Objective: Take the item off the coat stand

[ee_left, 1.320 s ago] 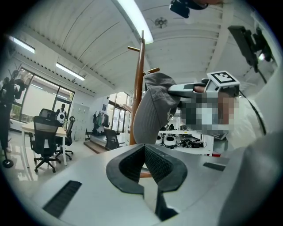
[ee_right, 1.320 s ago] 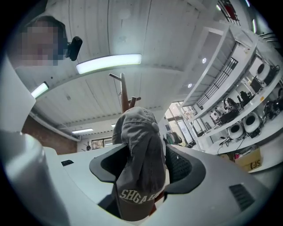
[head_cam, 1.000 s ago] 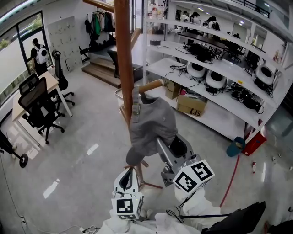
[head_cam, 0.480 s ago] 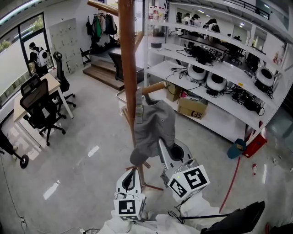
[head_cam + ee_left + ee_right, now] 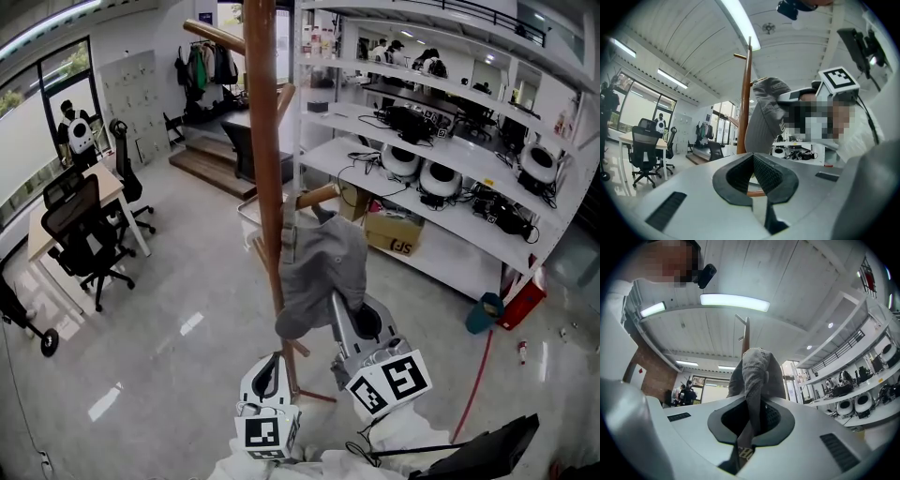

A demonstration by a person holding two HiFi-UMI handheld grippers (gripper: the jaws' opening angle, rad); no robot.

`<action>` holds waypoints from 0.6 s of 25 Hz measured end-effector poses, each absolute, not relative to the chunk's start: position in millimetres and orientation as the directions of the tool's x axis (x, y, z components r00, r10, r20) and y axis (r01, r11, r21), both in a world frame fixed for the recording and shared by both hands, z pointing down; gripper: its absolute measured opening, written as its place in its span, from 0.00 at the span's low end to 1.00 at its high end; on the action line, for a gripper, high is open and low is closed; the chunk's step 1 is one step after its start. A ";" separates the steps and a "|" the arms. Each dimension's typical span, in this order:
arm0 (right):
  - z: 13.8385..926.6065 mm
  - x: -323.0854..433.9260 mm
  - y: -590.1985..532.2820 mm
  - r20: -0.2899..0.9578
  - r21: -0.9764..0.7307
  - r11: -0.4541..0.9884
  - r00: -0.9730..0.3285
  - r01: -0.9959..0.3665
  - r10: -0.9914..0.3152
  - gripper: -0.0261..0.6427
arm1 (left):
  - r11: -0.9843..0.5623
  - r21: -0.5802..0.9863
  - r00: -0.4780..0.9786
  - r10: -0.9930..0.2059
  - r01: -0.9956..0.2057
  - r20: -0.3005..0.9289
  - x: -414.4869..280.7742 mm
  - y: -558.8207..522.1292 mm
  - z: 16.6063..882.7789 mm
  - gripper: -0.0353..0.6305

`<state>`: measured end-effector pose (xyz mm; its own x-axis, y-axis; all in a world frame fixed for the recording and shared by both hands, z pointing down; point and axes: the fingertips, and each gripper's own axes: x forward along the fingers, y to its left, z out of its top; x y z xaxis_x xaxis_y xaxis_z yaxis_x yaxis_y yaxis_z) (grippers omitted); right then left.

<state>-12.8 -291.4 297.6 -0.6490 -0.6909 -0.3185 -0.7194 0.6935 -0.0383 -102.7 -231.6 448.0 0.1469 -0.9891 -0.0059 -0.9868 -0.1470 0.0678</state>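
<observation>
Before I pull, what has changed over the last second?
The right gripper has just closed its jaws on the fabric of the grey cap; a second ago they stood open at it. The cap still hangs on the peg of the coat stand. The left gripper stays low near the stand, shut and empty.
</observation>
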 end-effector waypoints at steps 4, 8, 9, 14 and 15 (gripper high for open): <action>290.7 -6.8 -293.0 -0.341 -0.052 0.687 -0.634 -0.725 -0.694 0.06 | -0.154 0.069 0.153 -0.988 -0.986 -0.008 -101.7 -233.0 449.1 0.05; 285.5 -4.2 -293.7 -0.352 -0.051 0.684 -0.628 -0.727 -0.694 0.06 | -0.163 0.069 0.163 -0.987 -0.984 -0.012 -99.5 -235.6 446.6 0.05; 284.2 -3.9 -293.2 -0.357 -0.052 0.685 -0.627 -0.727 -0.692 0.06 | -0.165 0.068 0.164 -0.986 -0.984 -0.013 -99.1 -235.9 445.9 0.06; 275.4 -3.8 -290.0 -0.384 -0.055 0.686 -0.619 -0.725 -0.685 0.06 | -0.172 0.063 0.171 -0.985 -0.983 -0.022 -100.9 -237.4 444.2 0.05; 273.8 -3.6 -289.6 -0.386 -0.055 0.685 -0.617 -0.726 -0.685 0.06 | -0.172 0.064 0.171 -0.985 -0.983 -0.023 -101.5 -237.5 443.7 0.05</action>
<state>-3.6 -289.6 273.8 -0.6174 -0.6852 -0.3863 -0.7261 0.6854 -0.0553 -101.5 -237.5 443.7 0.1708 -0.9850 -0.0234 -0.9830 -0.1720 0.0638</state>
